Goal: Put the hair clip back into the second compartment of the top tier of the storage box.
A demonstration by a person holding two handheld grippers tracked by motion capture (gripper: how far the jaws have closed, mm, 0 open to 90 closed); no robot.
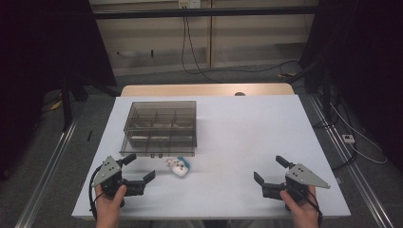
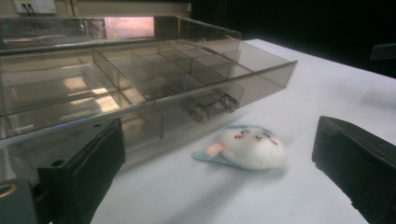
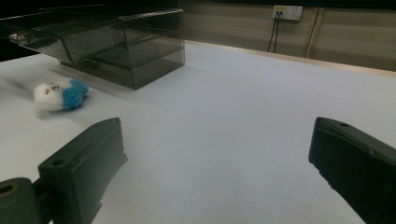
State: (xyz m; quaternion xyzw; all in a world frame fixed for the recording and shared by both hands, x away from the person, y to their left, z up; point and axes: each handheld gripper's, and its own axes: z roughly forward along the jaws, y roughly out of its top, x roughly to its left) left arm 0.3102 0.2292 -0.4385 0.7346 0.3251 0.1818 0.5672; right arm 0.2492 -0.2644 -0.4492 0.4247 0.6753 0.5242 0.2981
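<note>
A small white plush toy (image 1: 179, 166) with a blue patch and a pink ear lies on the white table (image 1: 247, 123), just in front of a smoky clear plastic organizer box (image 1: 161, 126) with several compartments. My left gripper (image 1: 140, 168) rests at the table's front left, open, jaws wide apart with nothing between them; the toy (image 2: 247, 147) lies a short way ahead of it, beside the box (image 2: 140, 70). My right gripper (image 1: 271, 170) is open at the front right, far from the toy (image 3: 60, 94) and the box (image 3: 121, 39).
A wooden strip (image 1: 204, 90) runs along the table's far edge. Cables (image 1: 190, 52) hang from a wall socket behind. Dark curtains stand at both sides, and metal rails (image 1: 52, 156) run along the floor.
</note>
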